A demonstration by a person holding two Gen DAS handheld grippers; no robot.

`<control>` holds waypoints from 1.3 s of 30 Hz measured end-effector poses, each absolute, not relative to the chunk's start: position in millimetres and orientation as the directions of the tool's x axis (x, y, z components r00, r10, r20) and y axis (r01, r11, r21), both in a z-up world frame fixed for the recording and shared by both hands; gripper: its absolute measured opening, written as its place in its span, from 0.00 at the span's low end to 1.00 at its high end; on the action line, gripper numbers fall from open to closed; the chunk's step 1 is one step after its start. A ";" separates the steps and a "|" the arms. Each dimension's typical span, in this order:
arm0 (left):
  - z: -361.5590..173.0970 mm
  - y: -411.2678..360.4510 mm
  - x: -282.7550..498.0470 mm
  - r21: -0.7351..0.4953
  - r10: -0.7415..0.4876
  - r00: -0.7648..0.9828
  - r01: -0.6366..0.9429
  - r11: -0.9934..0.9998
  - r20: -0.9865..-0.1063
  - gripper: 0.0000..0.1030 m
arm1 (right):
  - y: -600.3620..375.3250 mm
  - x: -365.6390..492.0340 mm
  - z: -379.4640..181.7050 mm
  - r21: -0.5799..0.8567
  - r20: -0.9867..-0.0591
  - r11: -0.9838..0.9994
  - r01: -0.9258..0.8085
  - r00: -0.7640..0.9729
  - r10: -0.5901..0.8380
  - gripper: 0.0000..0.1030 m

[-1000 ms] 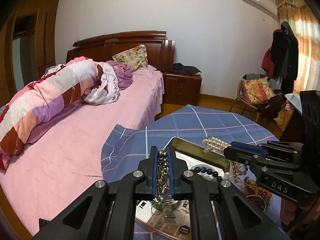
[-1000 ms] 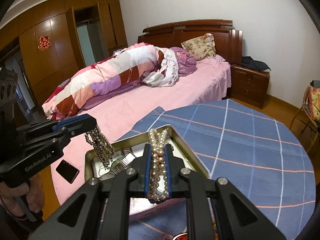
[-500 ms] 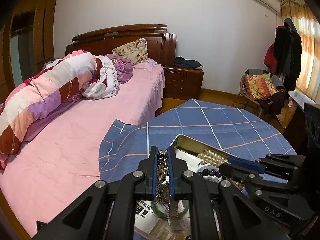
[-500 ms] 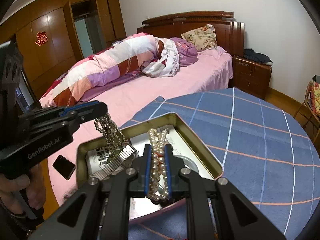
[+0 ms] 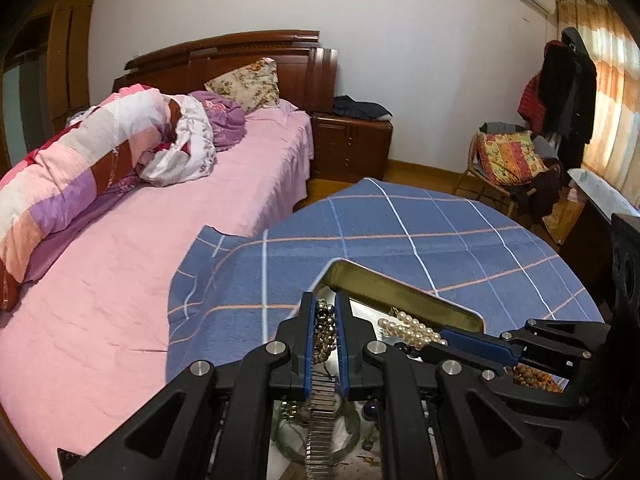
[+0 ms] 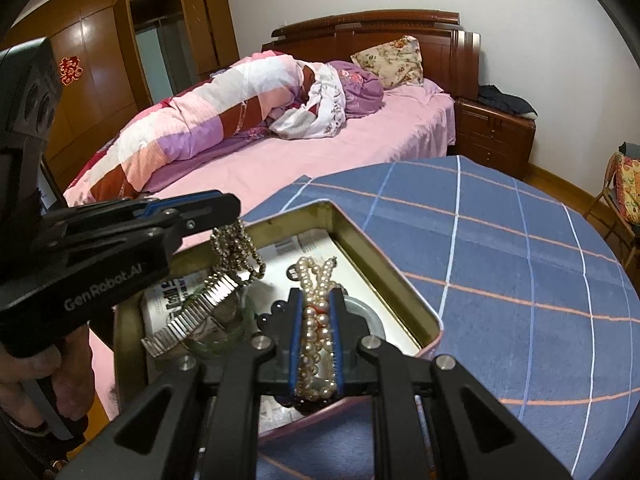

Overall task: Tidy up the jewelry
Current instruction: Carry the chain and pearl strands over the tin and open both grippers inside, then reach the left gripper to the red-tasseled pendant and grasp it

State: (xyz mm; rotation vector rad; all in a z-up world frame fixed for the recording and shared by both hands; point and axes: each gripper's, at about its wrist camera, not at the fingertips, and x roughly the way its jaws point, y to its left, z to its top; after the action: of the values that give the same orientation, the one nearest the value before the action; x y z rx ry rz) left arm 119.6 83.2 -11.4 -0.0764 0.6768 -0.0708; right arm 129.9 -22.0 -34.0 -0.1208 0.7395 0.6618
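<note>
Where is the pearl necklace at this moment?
In the right wrist view, the pearl necklace is clamped in the right gripper, over the open metal tin, right of the silvery bead strand.

Black gripper (image 6: 314, 312), blue-edged fingers (image 6: 295, 320)

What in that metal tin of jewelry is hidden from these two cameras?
- Left wrist view: the near half of the tin sits behind the left gripper.
- Right wrist view: the dark beads are mostly covered by the right gripper and its pearl strand.
- Print on the paper lining: too small.
</note>
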 end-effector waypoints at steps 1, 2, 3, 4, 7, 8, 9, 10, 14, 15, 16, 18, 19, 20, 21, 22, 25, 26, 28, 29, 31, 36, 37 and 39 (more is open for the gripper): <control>-12.6 80.7 120.3 -0.091 -0.096 0.774 0.049 0.995 -0.626 0.08 | -22.3 130.2 -35.0 0.124 -0.661 0.793 -0.597 0.547 0.515 0.15; -13.3 78.8 120.8 -0.086 -0.097 0.773 0.054 0.995 -0.627 0.08 | -22.8 130.6 -36.2 0.125 -0.662 0.794 -0.595 0.546 0.514 0.15; -14.4 76.3 121.7 -0.082 -0.098 0.771 0.059 0.995 -0.630 0.08 | -23.2 131.0 -37.3 0.126 -0.663 0.795 -0.594 0.546 0.512 0.15; -15.6 74.1 122.6 -0.082 -0.104 0.766 0.067 0.994 -0.634 0.08 | -23.7 131.1 -38.4 0.127 -0.664 0.796 -0.592 0.545 0.511 0.15; -16.9 70.7 123.7 -0.067 -0.087 0.770 0.058 0.996 -0.632 0.09 | -25.4 132.1 -40.7 0.128 -0.669 0.801 -0.585 0.544 0.505 0.15; -16.8 70.0 123.6 -0.066 -0.087 0.772 0.059 0.996 -0.629 0.09 | -26.4 132.8 -41.9 0.129 -0.672 0.802 -0.583 0.543 0.503 0.15; -17.1 69.4 123.7 -0.067 -0.093 0.770 0.065 0.996 -0.631 0.09 | -27.0 133.2 -42.5 0.129 -0.675 0.803 -0.582 0.542 0.501 0.15; -17.0 68.6 123.6 -0.064 -0.092 0.768 0.066 0.996 -0.634 0.09 | -27.5 133.4 -43.2 0.129 -0.678 0.803 -0.582 0.539 0.500 0.15; -16.6 67.3 122.4 -0.056 -0.095 0.767 0.077 0.995 -0.635 0.12 | -30.2 133.3 -43.8 0.137 -0.678 0.805 -0.578 0.538 0.501 0.17; -15.8 67.1 121.5 -0.050 -0.089 0.768 0.074 0.996 -0.635 0.18 | -31.0 133.1 -43.7 0.136 -0.677 0.806 -0.576 0.540 0.500 0.18; -14.6 67.4 120.3 -0.045 -0.080 0.771 0.067 0.997 -0.632 0.32 | -31.9 133.3 -43.1 0.137 -0.677 0.807 -0.575 0.540 0.500 0.23; -11.6 69.1 116.6 -0.035 -0.057 0.787 0.045 0.998 -0.615 0.61 | -35.5 131.6 -42.4 0.140 -0.674 0.808 -0.572 0.543 0.501 0.33; -8.7 71.1 112.6 -0.031 -0.045 0.802 0.033 0.999 -0.595 0.69 | -38.5 129.9 -41.5 0.137 -0.672 0.811 -0.569 0.548 0.498 0.40; -6.5 73.2 110.5 -0.033 -0.044 0.811 0.030 0.999 -0.584 0.69 | -42.3 128.0 -40.3 0.134 -0.669 0.815 -0.564 0.555 0.495 0.45; -5.6 74.8 109.5 -0.038 -0.044 0.811 0.028 0.999 -0.583 0.69 | -46.6 126.4 -39.4 0.135 -0.667 0.818 -0.559 0.560 0.492 0.46; -4.8 78.3 107.9 -0.045 -0.040 0.809 0.016 0.999 -0.586 0.69 | -50.3 124.8 -38.8 0.138 -0.666 0.820 -0.555 0.561 0.492 0.46; -3.0 87.7 100.7 -0.070 -0.029 0.813 -0.015 0.997 -0.582 0.69 | -64.5 117.7 -35.4 0.127 -0.664 0.833 -0.538 0.578 0.474 0.50; -2.8 89.3 98.3 -0.073 -0.024 0.814 -0.023 0.997 -0.580 0.69 | -72.3 114.5 -34.1 0.127 -0.662 0.840 -0.528 0.586 0.468 0.52; -1.8 90.0 91.7 -0.070 -0.002 0.818 -0.046 0.996 -0.575 0.69 | -82.4 110.7 -32.3 0.133 -0.659 0.849 -0.512 0.594 0.462 0.56; -0.8 88.9 87.7 -0.069 0.005 0.822 -0.053 0.996 -0.570 0.69 | -88.6 108.5 -31.6 0.135 -0.659 0.853 -0.504 0.597 0.457 0.57; 0.2 82.7 81.0 -0.066 0.005 0.826 -0.051 0.997 -0.563 0.69 | -97.4 105.3 -30.9 0.132 -0.661 0.862 -0.490 0.605 0.445 0.57; 3.0 59.3 62.6 -0.037 0.000 0.837 -0.024 0.999 -0.547 0.69 | -124.3 95.3 -33.4 0.130 -0.664 0.887 -0.444 0.625 0.410 0.61; 2.6 53.5 59.5 -0.036 -0.009 0.837 -0.012 0.999 -0.548 0.69 | -132.0 93.0 -34.6 0.131 -0.665 0.894 -0.429 0.631 0.400 0.63; 1.2 44.8 54.8 -0.034 -0.026 0.834 0.008 0.999 -0.551 0.69 | -145.5 90.0 -37.9 0.130 -0.671 0.908 -0.398 0.639 0.377 0.63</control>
State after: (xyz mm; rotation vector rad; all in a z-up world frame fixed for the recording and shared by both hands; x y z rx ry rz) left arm 54.8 44.8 1.2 -0.0310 0.5846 -0.0182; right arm 90.0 -145.5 -37.9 -0.0304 0.7580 0.4419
